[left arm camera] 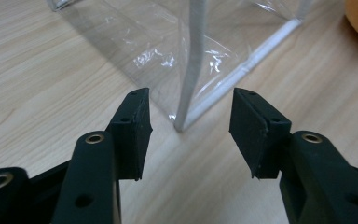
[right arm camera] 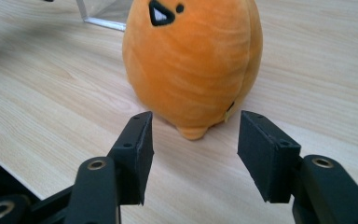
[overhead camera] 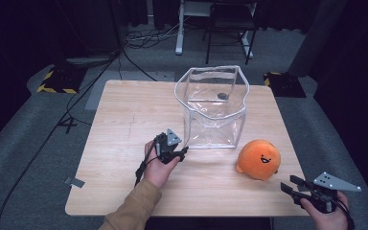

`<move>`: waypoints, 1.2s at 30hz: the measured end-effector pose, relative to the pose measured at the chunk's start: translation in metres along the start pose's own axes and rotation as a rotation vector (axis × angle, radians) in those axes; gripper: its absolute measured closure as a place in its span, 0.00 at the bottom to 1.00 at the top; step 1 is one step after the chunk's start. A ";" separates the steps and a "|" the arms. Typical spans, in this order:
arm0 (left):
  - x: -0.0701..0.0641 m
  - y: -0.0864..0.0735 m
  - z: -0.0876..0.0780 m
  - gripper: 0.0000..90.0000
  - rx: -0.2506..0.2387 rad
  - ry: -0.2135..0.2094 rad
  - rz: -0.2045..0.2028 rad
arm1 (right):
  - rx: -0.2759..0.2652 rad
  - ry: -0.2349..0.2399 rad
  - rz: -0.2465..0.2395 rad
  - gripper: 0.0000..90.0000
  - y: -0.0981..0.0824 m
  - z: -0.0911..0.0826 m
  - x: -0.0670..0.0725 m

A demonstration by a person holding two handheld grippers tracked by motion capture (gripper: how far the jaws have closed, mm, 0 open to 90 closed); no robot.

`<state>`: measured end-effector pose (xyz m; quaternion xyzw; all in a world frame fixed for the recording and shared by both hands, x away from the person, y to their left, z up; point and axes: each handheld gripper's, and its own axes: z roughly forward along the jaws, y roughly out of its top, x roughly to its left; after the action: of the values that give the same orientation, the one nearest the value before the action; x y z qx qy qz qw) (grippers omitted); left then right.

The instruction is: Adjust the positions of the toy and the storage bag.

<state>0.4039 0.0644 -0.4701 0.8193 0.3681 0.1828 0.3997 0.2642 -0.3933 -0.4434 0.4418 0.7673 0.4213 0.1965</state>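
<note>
Looking down from the high view, your left gripper [overhead camera: 179, 154] sits at the near left bottom corner of the clear bag [overhead camera: 214, 108], which stands upright and open-topped on the bench [overhead camera: 124, 120]. One small dark object [overhead camera: 223, 96] lies inside the bag, toward its far side; what it is cannot be told. Your right gripper [overhead camera: 290, 186] is at the bench's near right corner, near the orange plush toy [overhead camera: 259, 159], which rests just beside the bag on its right.

In the left gripper view, your jaws stand partly open with nothing between the pads. The bag's white-edged corner [left arm camera: 189, 100] lies just ahead of the gap, not touched.

In the right gripper view, your jaws stand partly open and hold nothing. The plush toy [right arm camera: 193, 60] sits just beyond the tips, centred on the gap, apart from both pads.
</note>
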 end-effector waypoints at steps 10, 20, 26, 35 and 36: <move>0.007 0.012 0.031 0.76 0.087 -0.021 0.017 | 0.015 -0.007 0.007 0.50 -0.009 -0.006 0.003; 0.014 0.006 0.016 0.97 0.110 0.016 0.020 | 0.027 0.019 -0.014 0.50 -0.004 0.000 0.004; 0.019 -0.010 -0.008 0.97 0.134 0.043 0.034 | 0.029 0.048 -0.039 0.50 0.006 0.008 0.008; 0.004 -0.038 -0.046 0.97 0.134 0.033 0.080 | 0.047 0.106 -0.101 0.50 0.030 0.024 0.026; 0.004 -0.038 -0.046 0.97 0.134 0.033 0.080 | 0.047 0.106 -0.101 0.50 0.030 0.024 0.026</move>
<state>0.3617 0.1069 -0.4718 0.8552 0.3531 0.1870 0.3301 0.2818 -0.3524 -0.4302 0.3841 0.8076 0.4157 0.1660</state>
